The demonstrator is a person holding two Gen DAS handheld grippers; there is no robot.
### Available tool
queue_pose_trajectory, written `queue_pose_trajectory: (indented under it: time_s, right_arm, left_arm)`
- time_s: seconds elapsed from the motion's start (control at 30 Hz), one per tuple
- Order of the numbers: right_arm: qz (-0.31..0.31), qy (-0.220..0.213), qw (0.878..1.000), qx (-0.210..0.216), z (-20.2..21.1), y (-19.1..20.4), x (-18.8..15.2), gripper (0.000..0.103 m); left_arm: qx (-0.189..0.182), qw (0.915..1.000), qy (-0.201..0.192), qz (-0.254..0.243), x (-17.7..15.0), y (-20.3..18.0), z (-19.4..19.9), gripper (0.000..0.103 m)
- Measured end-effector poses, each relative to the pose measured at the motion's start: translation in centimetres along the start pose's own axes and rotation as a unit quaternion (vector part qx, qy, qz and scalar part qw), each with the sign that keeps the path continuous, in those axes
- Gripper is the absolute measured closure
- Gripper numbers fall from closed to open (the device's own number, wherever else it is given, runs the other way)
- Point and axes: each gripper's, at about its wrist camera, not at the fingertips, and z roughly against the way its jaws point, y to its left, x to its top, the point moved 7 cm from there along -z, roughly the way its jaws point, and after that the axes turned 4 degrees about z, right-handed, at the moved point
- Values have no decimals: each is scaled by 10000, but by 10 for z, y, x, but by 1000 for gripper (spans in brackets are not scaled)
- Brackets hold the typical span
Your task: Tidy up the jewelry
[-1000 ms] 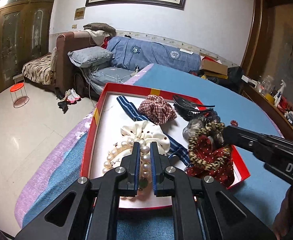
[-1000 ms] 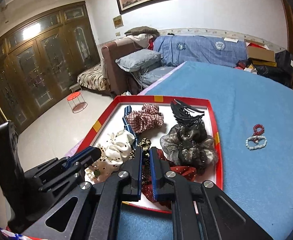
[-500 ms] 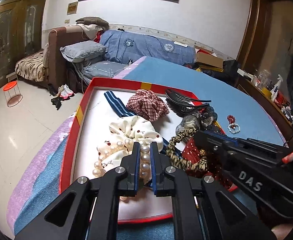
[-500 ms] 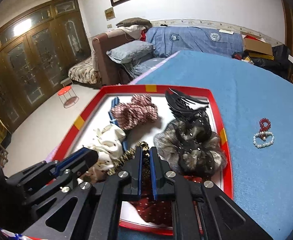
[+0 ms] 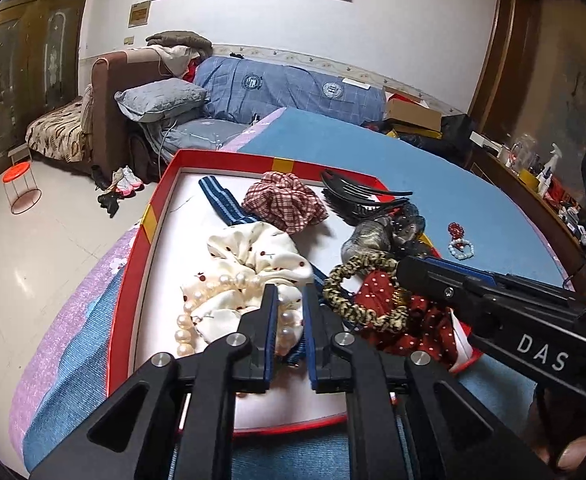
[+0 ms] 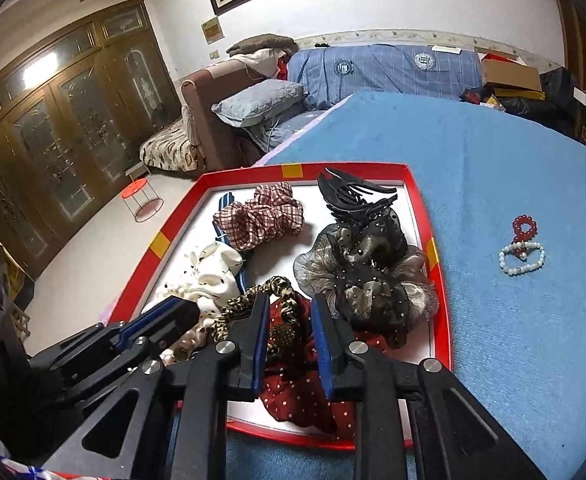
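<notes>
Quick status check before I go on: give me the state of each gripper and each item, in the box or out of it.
left gripper: jaws just opening, pearl necklace between them
right gripper: jaws just opening, over red dotted scrunchie
leopard scrunchie: in red box
plaid scrunchie: in box
black hair claw: in box
two bead bracelets: outside box, on blue cloth

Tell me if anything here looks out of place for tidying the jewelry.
Yes: two bead bracelets, a red one and a white one, lie on the blue cloth, outside the red tray and to its right. Everything else, such as the pearl string and the scrunchies, sits heaped inside the tray.
</notes>
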Motion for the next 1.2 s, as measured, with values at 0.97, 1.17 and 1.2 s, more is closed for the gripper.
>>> queue_pose_trajectory:
  time_s: [0.97,1.17,1.2]
  right_arm:
    - [-371,-260,9983,-361,73,-53,-62,46]
    - [-581,-265,9972,-378,88,-66,-77,41]
    - [-592,-261,9972,-380,90,-67,-79,40]
  left_arm:
    - [567,9953,-565,-553,-33,-47,39,48]
    - [686,9925,-735,-694,-35,-58,51,38]
    - [711,9920,-767,-710,-35,-59,53,36]
